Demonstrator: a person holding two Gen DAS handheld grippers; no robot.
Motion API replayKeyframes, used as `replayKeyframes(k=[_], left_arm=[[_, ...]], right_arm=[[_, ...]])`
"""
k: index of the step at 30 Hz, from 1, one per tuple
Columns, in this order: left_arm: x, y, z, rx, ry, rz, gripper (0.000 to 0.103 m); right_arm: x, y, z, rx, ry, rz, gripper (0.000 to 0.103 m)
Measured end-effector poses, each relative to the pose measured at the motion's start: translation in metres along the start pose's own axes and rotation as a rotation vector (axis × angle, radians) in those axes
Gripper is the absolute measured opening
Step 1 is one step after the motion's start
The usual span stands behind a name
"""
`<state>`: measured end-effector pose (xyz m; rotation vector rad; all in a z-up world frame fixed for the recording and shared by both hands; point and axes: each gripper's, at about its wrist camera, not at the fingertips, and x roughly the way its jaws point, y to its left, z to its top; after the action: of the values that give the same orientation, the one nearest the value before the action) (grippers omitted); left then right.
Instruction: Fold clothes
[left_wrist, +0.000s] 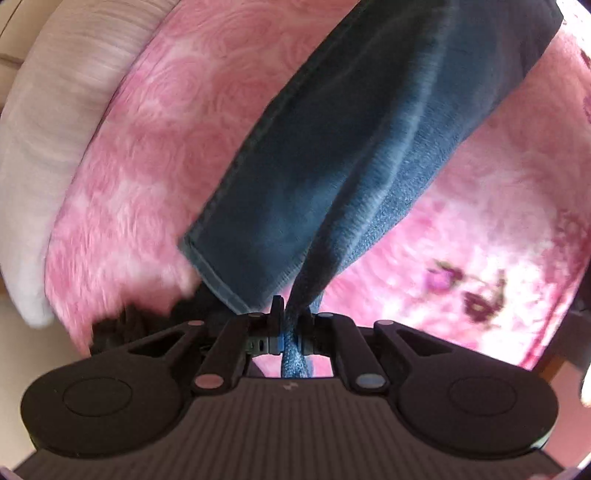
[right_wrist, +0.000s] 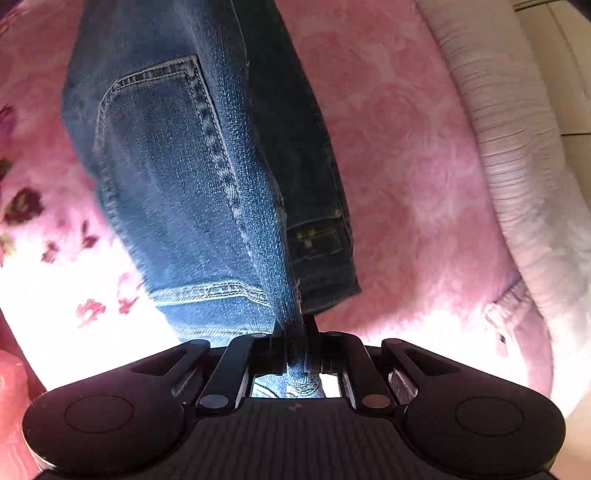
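Jeans (right_wrist: 192, 177) hanging over pink blanket (right_wrist: 406, 166), left tongs (left_wrist: 290, 314) pinching leg hem, right tongs (right_wrist: 295, 332) pinching waistband

You have dark blue jeans (right_wrist: 192, 177) hanging lifted above the pink bed, a hemmed leg end (left_wrist: 221, 273) drooping at one pinched spot, the waistband, stitched back pocket (right_wrist: 155, 122) and brown label (right_wrist: 314, 236) showing at the other, nearer the bed's cream edge.
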<state>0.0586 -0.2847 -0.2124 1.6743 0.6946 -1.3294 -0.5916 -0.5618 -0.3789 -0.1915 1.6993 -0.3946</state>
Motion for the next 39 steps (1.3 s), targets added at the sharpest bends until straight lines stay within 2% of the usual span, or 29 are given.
replayKeyframes(k=[5, 8, 12, 15, 16, 18, 19, 20, 21, 25, 29, 31, 34, 39], left_arm=[[0.049, 0.034, 0.046, -0.035, 0.055, -0.057, 0.006], [0.076, 0.046, 0.065, -0.061, 0.07, -0.049, 0.006], [0.111, 0.057, 0.088, -0.131, 0.103, -0.01, 0.016], [0.128, 0.06, 0.098, -0.158, 0.154, 0.059, 0.023], [0.132, 0.06, 0.1, -0.166, 0.171, 0.076, 0.029], [0.132, 0.063, 0.101, -0.169, 0.193, 0.101, 0.031], [0.131, 0.064, 0.102, -0.17, 0.206, 0.113, 0.031], [0.129, 0.066, 0.102, -0.171, 0.217, 0.118, 0.031], [0.128, 0.068, 0.102, -0.172, 0.228, 0.127, 0.032], [0.111, 0.071, 0.103, -0.199, 0.254, 0.166, 0.032], [0.09, 0.06, 0.107, -0.21, 0.241, 0.177, 0.035], [0.081, 0.049, 0.11, -0.211, 0.24, 0.18, 0.037], [0.07, 0.031, 0.108, -0.205, 0.229, 0.175, 0.04], [0.054, 0.002, 0.089, -0.176, 0.209, 0.197, 0.044]], right_arm=[[0.037, -0.047, 0.02, 0.015, -0.004, 0.064, 0.006], [0.07, -0.078, 0.029, 0.044, -0.022, 0.126, 0.006], [0.118, -0.098, 0.039, 0.075, -0.026, 0.192, 0.007], [0.142, -0.103, 0.041, 0.126, -0.047, 0.223, 0.016], [0.142, -0.105, 0.038, 0.162, -0.06, 0.222, 0.02], [0.138, -0.111, 0.029, 0.235, -0.092, 0.208, 0.03], [0.132, -0.115, 0.02, 0.28, -0.112, 0.182, 0.05], [0.127, -0.119, 0.01, 0.329, -0.134, 0.153, 0.065], [0.121, -0.124, 0.0, 0.378, -0.155, 0.124, 0.066], [0.108, -0.142, -0.053, 0.666, -0.154, 0.129, 0.066], [0.098, -0.131, -0.094, 0.883, -0.169, 0.193, 0.066], [0.094, -0.115, -0.106, 0.948, -0.186, 0.242, 0.066], [0.1, -0.094, -0.109, 0.965, -0.169, 0.308, 0.066], [0.086, -0.079, -0.115, 1.066, -0.171, 0.225, 0.066]])
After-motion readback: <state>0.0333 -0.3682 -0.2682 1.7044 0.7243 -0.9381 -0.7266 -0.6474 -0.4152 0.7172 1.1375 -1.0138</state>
